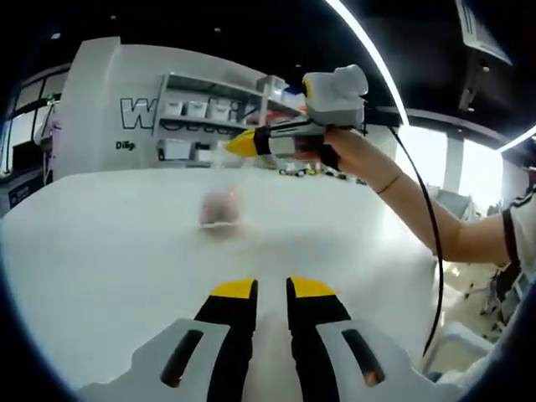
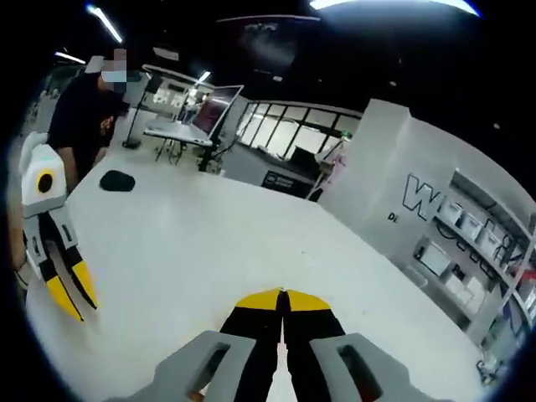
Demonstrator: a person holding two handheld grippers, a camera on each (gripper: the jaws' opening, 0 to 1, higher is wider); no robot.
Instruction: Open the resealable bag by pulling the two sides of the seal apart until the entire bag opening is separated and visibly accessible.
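left gripper view shows a small blurred pinkish resealable bag (image 1: 220, 207) lying untouched on the white tabletop (image 1: 109, 251), both yellow-tipped claws raised, left claw (image 1: 271, 289) narrowly parted, right claw (image 2: 282, 296) closed empty, so reaching down for the seal comes next.

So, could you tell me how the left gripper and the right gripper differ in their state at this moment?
The left gripper has a narrow gap between its yellow tips, while the right gripper has its tips closed together. The left gripper points at a small blurred pinkish object on the white table; the right gripper points over bare tabletop, with a dark object far off. Both have black jaws with yellow tips and hold nothing.
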